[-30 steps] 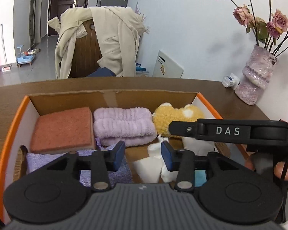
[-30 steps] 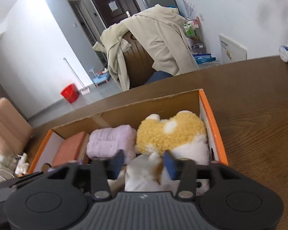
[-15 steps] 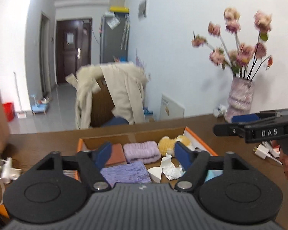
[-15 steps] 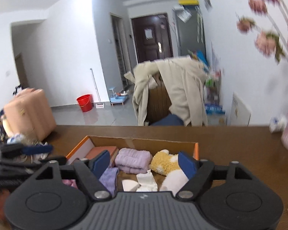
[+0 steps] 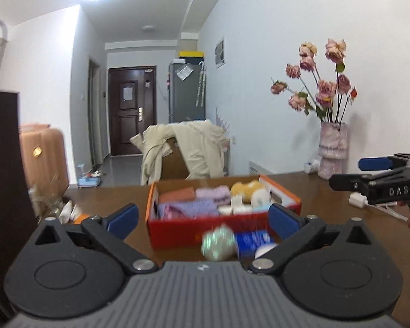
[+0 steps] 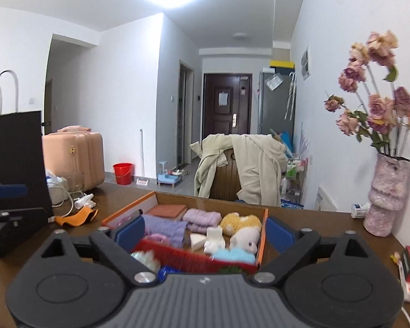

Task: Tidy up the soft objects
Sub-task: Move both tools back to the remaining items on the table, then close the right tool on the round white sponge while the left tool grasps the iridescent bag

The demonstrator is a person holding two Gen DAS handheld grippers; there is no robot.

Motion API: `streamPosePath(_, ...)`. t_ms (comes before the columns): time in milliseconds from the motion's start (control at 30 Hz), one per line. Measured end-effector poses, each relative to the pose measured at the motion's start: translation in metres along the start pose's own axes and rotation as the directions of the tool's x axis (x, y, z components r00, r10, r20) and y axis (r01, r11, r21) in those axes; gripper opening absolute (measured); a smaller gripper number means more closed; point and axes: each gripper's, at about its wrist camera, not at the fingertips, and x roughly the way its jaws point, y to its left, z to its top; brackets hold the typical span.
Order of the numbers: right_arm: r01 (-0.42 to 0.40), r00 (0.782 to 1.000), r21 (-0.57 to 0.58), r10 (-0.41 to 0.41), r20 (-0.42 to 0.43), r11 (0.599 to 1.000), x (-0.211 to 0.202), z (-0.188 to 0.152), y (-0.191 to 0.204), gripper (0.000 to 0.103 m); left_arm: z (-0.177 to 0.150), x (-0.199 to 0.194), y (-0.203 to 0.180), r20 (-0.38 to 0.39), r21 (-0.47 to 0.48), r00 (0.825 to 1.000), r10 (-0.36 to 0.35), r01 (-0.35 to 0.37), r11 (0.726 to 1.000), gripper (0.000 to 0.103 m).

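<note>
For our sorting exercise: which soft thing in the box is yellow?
The fluffy yellow plush toy at the back of the box, against its right wall. The folded towel beside it is lilac, and the pad in the far corner is brick red.

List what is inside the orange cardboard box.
Inside the orange cardboard box: a terracotta sponge, lilac folded towel, purple knit cloth, yellow plush toy, white plush, white scraps and a light-blue fluffy piece. Anything beneath them is covered.
</note>
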Motion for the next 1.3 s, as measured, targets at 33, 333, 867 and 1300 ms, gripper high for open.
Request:
streamPosePath(33,0.011,1.000,-0.009,-0.011,0.001,1.000,-0.008,-0.013,0.005,0.100,-0.008,-0.006,0.000,-0.014,-0.016,1.000,0.007,-0.007,1.000,0.103)
streamPosePath(333,0.019,0.982,0.190,0.017,-0.188,0.982,-0.049,-0.103,0.031,0.100,-0.061,-0.026,0.011,-0.147,-0.040,0.989,0.031,-0.037,0.999,0.103)
streamPosePath(867,0.036,0.962,0.122,-0.002,-0.272,0.992,-0.015,-0.103,0.047,0.097,-0.061,0.015,0.011,-0.180,-0.060,0.984,0.011,-0.022,0.998,0.103)
streamPosePath(1300,0.013,0.944,0.114,0.025,-0.330,0.993,0.104,-0.083,0.043,0.080,-0.035,0.180,0.009,-0.305,-0.163,0.945,-0.115,0.068,0.984,0.101)
